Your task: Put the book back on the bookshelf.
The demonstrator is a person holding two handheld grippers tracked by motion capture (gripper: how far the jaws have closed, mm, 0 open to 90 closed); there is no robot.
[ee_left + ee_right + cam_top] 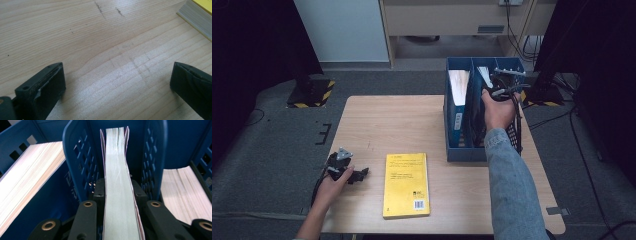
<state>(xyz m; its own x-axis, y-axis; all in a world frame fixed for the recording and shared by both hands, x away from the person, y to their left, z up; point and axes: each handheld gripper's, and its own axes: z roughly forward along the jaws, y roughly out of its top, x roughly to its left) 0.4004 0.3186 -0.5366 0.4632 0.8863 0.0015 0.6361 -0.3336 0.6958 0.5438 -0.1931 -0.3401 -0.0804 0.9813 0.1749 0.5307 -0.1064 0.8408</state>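
A: The right hand-held gripper [117, 192] is hovering over the blue file rack [452, 150] at the far right of the bench [377, 120], and its jaws are pinching a thin book [117, 170] by its page edge.

B: Clamped tight, too. The pads are pressing both covers, and the book is standing upright inside the rack's middle slot.

A: The perforated blue dividers [77, 165] are hugging that book on both sides, with very little room to spare.

B: And the neighbours are crowding in. A thick block of pages [27, 177] is leaning in the slot to one side, and another stack [185, 187] is sitting in the slot on the other.

A: In the high view the person's right hand [498, 112] is reaching well over the rack, sleeve stretching across the bench's right side.

B: Meanwhile the left hand-held gripper [348, 172] is resting near the front left edge of the bench, jaws standing wide apart with nothing but bare wood between them.

A: A yellow book [407, 185] is lying flat just beside it, towards the front middle of the bench, well apart from the rack.

B: Its page edge is peeking into the corner of the left gripper view, clear of both jaws.
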